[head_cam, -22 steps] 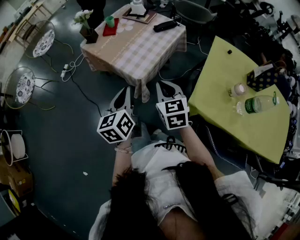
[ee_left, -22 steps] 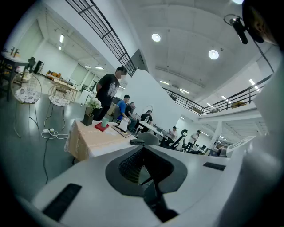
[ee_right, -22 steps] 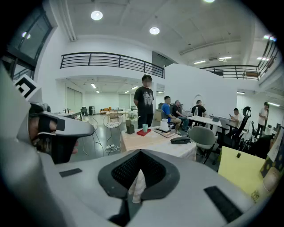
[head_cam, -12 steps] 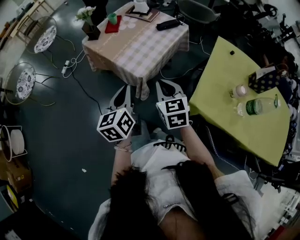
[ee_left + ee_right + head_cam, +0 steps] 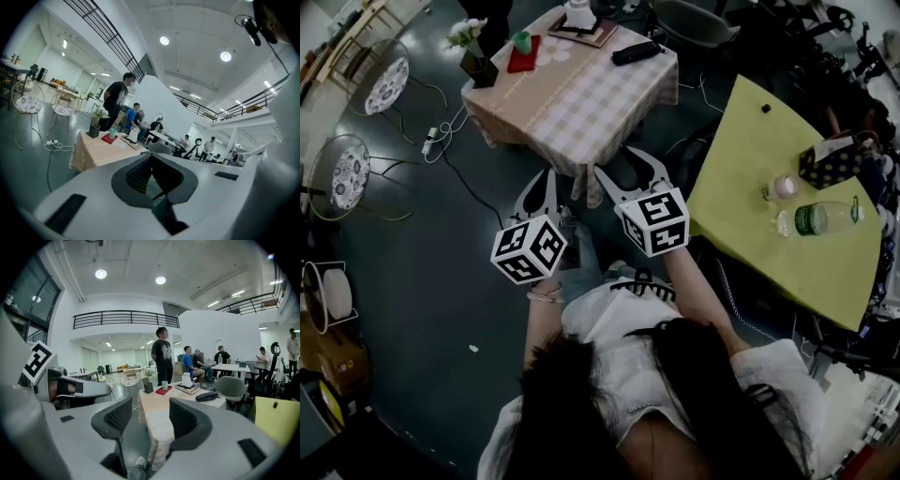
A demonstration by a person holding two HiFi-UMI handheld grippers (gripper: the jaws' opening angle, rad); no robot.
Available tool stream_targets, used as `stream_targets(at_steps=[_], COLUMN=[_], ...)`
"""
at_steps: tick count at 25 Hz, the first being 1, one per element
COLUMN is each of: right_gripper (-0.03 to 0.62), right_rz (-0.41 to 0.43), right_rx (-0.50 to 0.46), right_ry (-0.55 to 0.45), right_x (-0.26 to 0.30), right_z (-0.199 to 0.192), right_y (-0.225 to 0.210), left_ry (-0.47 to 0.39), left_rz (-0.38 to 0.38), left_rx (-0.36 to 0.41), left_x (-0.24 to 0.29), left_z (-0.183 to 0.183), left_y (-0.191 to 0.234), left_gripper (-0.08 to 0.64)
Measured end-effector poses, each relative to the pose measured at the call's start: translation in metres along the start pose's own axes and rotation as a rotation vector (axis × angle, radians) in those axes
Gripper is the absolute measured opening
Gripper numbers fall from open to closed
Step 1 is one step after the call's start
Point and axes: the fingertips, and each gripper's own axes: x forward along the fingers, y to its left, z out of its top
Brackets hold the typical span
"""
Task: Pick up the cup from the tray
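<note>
From the head view your cup [image 5: 521, 41] is just a tiny green speck on the red tray [image 5: 523, 58], so you can't tell whether anything's inside. The white thing [image 5: 576, 13] further along gets clipped by the top edge. That dark object [image 5: 636, 52] on the checked table [image 5: 581, 98]? Too small to name. Your hair [image 5: 609, 394] hides your lap.

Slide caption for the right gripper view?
Open right gripper facing a table with a green cup on a red tray.
</note>
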Motion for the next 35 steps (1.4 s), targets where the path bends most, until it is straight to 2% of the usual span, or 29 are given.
stream_targets(at_steps=[5, 10, 16, 22, 26, 35], right_gripper=[0.292, 0.333, 0.345, 0.353, 0.36, 0.368], right_rz=[0.001, -0.002, 0.001, -0.001, 0.002, -0.021], right_rx=[-0.02, -0.025, -0.006, -0.015, -0.039, -0.045], right_ry=[-0.014, -0.002, 0.018, 0.047, 0.073, 0.062], right_x=[0.034, 0.083, 0.153, 0.214, 0.252, 0.321], right_z=[0.019, 0.032, 0.053, 0.076, 0.087, 0.12], right_y=[-0.013, -0.031, -0.045, -0.049, -0.048, -0.061], left_ry=[0.002, 0.016, 0.025, 0.07, 0.087, 0.086], left_rz=[0.011, 0.007, 0.03, 0.021, 0.016, 0.014], left_rx=[0.048, 0.024, 0.026, 0.046, 0.053, 0.046], left_x=[0.035, 0.08, 0.135, 0.177, 0.198, 0.239], left_z=[0.019, 0.035, 0.075, 0.106, 0.124, 0.158], left_y=[0.024, 0.056, 0.103, 0.138, 0.162, 0.204], left_gripper=[0.009, 0.009, 0.009, 0.009, 0.009, 0.009])
